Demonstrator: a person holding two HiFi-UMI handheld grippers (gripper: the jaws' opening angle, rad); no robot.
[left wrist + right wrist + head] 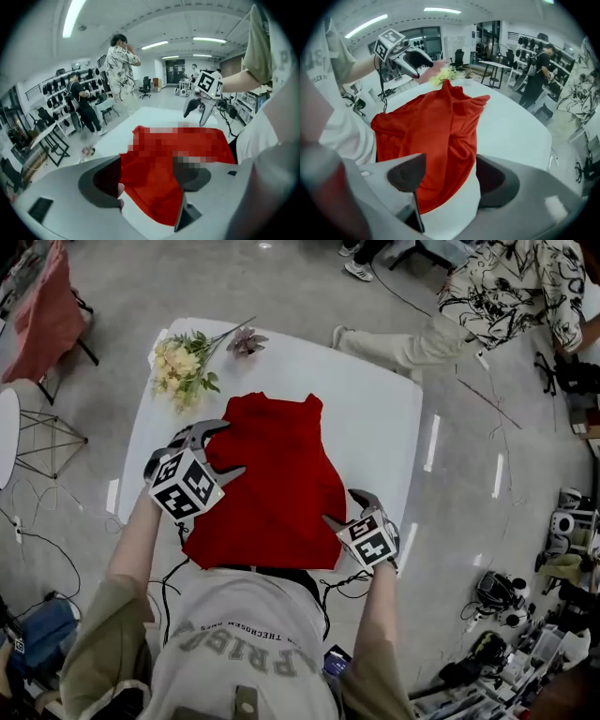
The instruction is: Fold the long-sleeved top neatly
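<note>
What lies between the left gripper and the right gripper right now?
Only the red top: in the head view its lower half fills the stretch between the left gripper and the right gripper, both with jaws apart.

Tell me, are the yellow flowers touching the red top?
Apart. The head view shows a strip of bare white table between the flowers and the red top.

Only the letters "PRIS" read on the person's grey shirt (pixel 246 643); smaller print is illegible.
</note>
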